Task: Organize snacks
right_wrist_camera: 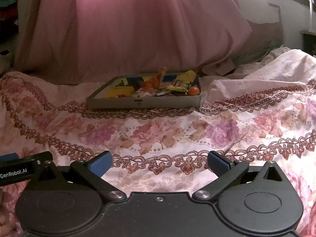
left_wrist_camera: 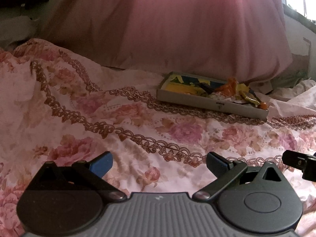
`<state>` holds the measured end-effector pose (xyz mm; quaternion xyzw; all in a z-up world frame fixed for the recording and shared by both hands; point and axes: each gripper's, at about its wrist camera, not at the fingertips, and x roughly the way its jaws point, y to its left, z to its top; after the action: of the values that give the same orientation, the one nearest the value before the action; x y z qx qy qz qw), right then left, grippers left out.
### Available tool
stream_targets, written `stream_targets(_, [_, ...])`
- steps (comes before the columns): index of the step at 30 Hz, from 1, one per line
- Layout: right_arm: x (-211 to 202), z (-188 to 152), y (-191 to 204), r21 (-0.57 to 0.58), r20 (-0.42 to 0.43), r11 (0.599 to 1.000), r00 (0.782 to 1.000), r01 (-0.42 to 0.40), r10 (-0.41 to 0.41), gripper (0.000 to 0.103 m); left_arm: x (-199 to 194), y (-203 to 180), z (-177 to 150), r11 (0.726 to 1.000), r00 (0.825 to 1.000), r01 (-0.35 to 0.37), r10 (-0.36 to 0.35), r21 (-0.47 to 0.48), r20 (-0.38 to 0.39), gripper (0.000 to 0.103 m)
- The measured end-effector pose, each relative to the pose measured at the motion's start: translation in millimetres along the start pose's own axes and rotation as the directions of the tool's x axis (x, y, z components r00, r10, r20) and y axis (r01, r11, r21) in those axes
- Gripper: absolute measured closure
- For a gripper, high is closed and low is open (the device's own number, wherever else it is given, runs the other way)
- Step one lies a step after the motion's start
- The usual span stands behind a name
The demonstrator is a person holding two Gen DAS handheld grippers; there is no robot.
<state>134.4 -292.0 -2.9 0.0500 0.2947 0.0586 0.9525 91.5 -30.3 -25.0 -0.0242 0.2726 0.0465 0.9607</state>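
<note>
A shallow grey box (right_wrist_camera: 142, 102) (left_wrist_camera: 197, 98) lies on the floral bedsheet, well ahead of both grippers. Inside it are several snacks: an orange wrapper (right_wrist_camera: 154, 82) (left_wrist_camera: 227, 87), yellow packets (right_wrist_camera: 177, 86) (left_wrist_camera: 247, 96) and a small round orange piece (right_wrist_camera: 193, 90) (left_wrist_camera: 263, 105) at its right end. My left gripper (left_wrist_camera: 159, 165) stands open over the sheet with nothing between its blue pads. My right gripper (right_wrist_camera: 160, 164) is open too and holds nothing. Part of the right gripper shows at the right edge of the left wrist view.
A large pink pillow (right_wrist_camera: 128, 29) (left_wrist_camera: 187, 25) rises right behind the box. The floral sheet (right_wrist_camera: 158, 130) is wrinkled and bunches up to the right of the box (right_wrist_camera: 256, 75). A wall with a window ledge (right_wrist_camera: 286, 6) runs along the far right.
</note>
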Motion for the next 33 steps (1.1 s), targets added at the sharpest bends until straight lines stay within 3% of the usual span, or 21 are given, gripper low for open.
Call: stream_targets(33, [1.9,-1.0,1.8,-0.020,-0.019,1.000,1.000,-0.001,0.001,0.001,-2.4,3.4,5.0,1.000,1.000,-0.004,0.004,-0.026,0.010,0.000])
